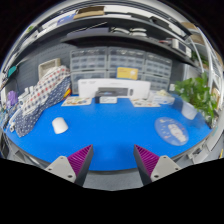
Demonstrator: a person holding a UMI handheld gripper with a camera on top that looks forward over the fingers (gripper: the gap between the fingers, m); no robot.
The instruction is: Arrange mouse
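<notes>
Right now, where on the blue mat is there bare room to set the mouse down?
The blue mat is bare ahead of the open gripper, between the white mouse on one side and the round disc on the other. It is crowded along the back, by the white box and the plant.

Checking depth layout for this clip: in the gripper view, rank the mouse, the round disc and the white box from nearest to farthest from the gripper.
1. Mouse: on the blue mat, ahead and left of the open gripper.
2. Round disc: ahead and right; nearly level with the mouse, too close to call.
3. White box: clearly farthest, past the mat.
</notes>
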